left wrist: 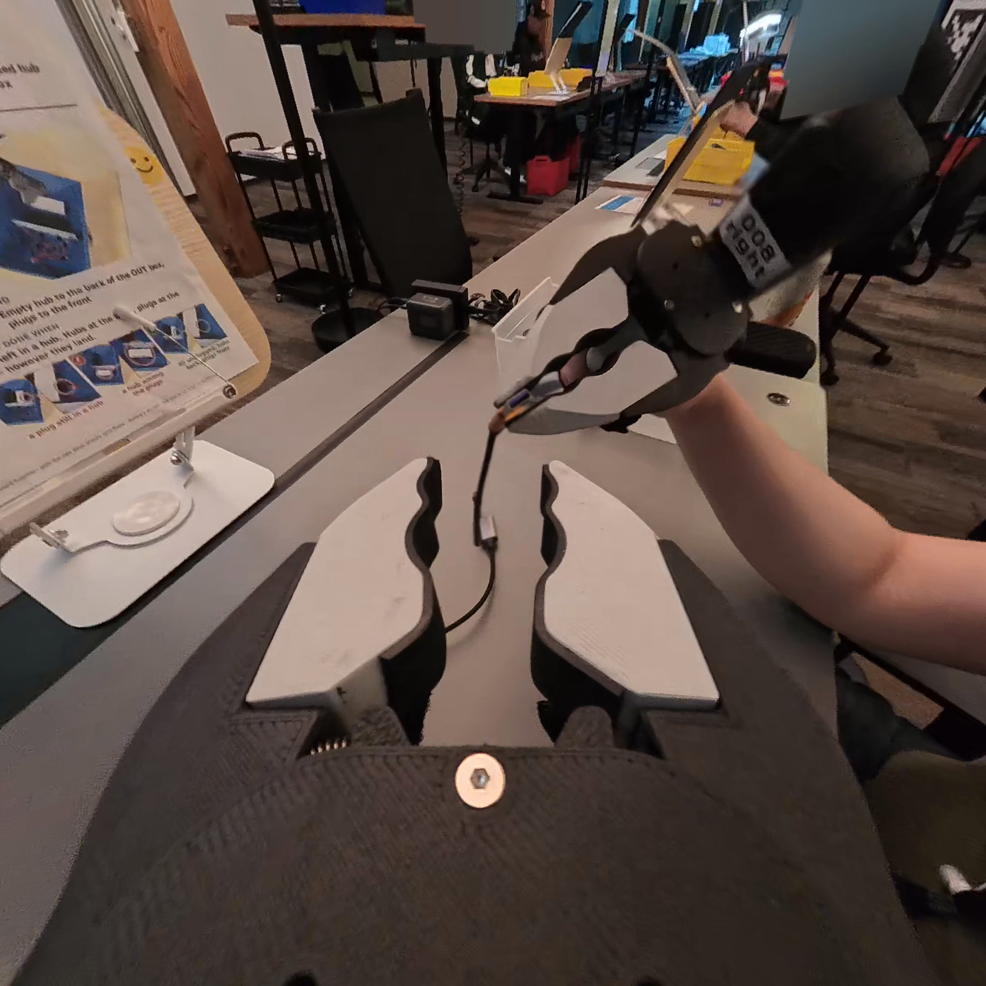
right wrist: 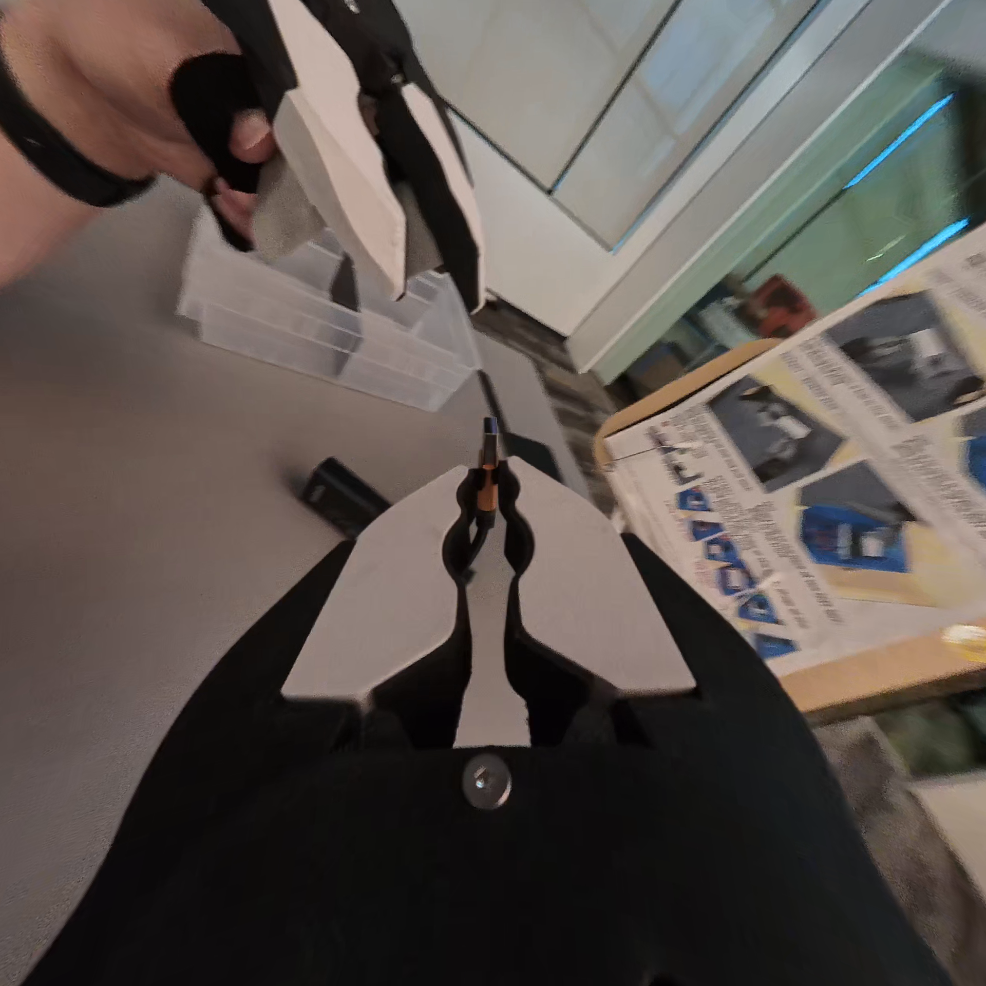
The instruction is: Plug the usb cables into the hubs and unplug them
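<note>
My right gripper (right wrist: 486, 469) is shut on a USB plug (right wrist: 488, 493) with an orange band; its metal tip (right wrist: 491, 433) pokes out past the fingertips. In the left wrist view the right gripper (left wrist: 515, 408) holds that plug (left wrist: 520, 400) above the grey table, and its black cable (left wrist: 483, 475) hangs down. A silver connector (left wrist: 487, 530) with another run of black cable lies just beyond my left gripper (left wrist: 491, 467), which is open and empty. A small black hub (right wrist: 341, 496) lies on the table left of the right gripper.
An instruction board (left wrist: 106, 320) on a white stand base (left wrist: 133, 533) is at the left. A clear plastic box (right wrist: 320, 331) sits farther along the table (left wrist: 373, 384). A black adapter (left wrist: 435, 315) with cords is at the table's far edge. Office chairs and desks stand behind. My right fingertips sit around 6 centimeters from my left ones. The small black hub (right wrist: 341, 496) is about 25 centimeters from both grippers' fingertips.
</note>
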{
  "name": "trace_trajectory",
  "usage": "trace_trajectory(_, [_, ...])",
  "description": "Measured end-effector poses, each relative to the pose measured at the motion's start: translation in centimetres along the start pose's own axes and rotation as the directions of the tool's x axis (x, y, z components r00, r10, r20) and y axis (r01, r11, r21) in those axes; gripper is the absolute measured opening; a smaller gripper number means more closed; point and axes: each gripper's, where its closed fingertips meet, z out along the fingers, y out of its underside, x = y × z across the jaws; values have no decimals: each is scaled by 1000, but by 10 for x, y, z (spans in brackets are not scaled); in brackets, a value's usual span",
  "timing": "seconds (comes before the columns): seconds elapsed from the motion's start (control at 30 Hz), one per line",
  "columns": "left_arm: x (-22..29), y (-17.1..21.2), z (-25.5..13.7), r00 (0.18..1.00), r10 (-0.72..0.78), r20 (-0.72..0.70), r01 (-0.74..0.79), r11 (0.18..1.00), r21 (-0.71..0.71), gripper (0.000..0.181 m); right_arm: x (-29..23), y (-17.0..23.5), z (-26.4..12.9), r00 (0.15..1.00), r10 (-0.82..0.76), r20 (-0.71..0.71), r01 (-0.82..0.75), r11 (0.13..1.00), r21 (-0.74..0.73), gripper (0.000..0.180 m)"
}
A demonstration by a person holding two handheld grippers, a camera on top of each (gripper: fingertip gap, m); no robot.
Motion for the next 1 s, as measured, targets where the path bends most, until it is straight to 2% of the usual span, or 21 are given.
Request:
trace_trajectory(0.07, [-2,-3,0,999,-38,-1,38,999,26,35,7,-6,2,994,-64,-90,66,998,15,7])
trace_trajectory(0.13, [-1,-5,-1,999,-40,-15,40,998,43,36,0,-12,7,995,-76,-68,79,996,45,7])
trace_trajectory(0.23, [6,-8,-5,998,39,-49,-36,998,52,35,-22,-17,13,994,12,108,-21,996,89,7])
trace_trajectory(0.3, [16,-10,-10,988,114,-100,-107,992,74,34,-41,-28,9,956,92,279,-135,981,137,8])
trace_trajectory(0.4, [45,-4,-17,927,288,-241,-268,957,113,39,-70,-53,-10,775,210,597,-382,907,177,7])
trace_trajectory(0.47, [64,1,-22,865,398,-307,-359,917,175,40,-83,-69,-28,591,227,774,-533,831,163,7])
trace_trajectory(0.53, [81,1,-27,810,465,-358,-394,883,255,41,-91,-80,-41,409,213,887,-644,756,115,7])
trace_trajectory(0.63, [100,2,-33,746,510,-428,-391,856,339,39,-108,-71,-30,234,284,930,-661,748,-61,7])
trace_trajectory(0.73, [117,29,-35,653,510,-560,-442,857,265,36,-126,-64,-21,110,329,938,-628,754,-191,7])
trace_trajectory(0.83, [118,56,-29,622,502,-601,-530,835,148,37,-138,-59,-14,82,347,934,-591,772,-235,7])
trace_trajectory(1.0, [111,69,-24,617,520,-591,-591,802,90,29,-153,-47,-9,56,402,914,-521,793,-317,7])
